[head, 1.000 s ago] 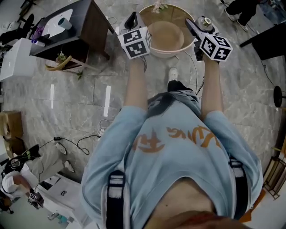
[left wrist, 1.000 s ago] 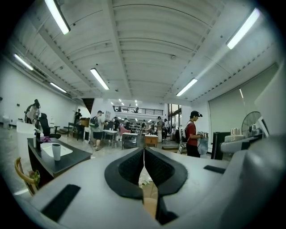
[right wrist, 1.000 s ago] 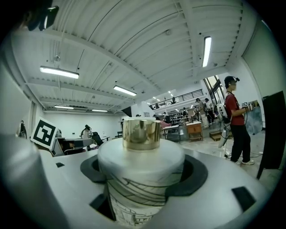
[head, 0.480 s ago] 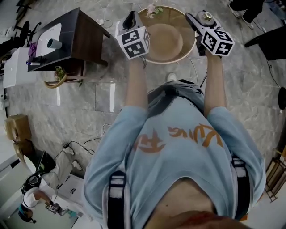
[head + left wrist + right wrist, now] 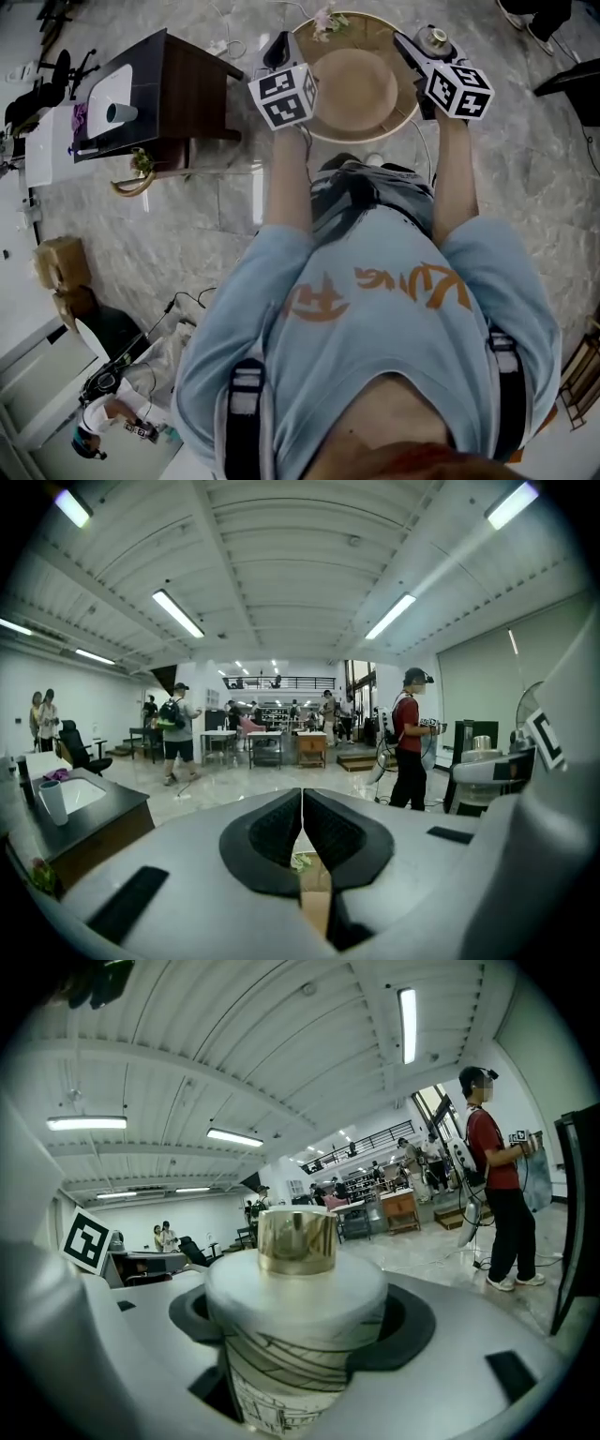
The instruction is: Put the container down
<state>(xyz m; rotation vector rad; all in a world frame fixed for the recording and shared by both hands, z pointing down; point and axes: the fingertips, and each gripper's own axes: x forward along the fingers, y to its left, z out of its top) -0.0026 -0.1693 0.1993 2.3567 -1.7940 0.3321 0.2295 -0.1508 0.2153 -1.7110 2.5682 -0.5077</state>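
Head view: one container (image 5: 433, 39) sits in the right tongs (image 5: 420, 49), at the far right rim of the one round bench (image 5: 398, 120). Bare top lies just left of it, between the rim and the one tan bowl (image 5: 354, 89). Left tongs (image 5: 277, 45) hover at the left rim. Left gripper view: left tongs (image 5: 302, 832) pressed together, nothing between. Right gripper view: right tongs (image 5: 309, 1326) pinch the container (image 5: 292, 1283) by its body, gold cap up, long axis upright. Set-down looks like the right hand's job; height above the bench unclear.
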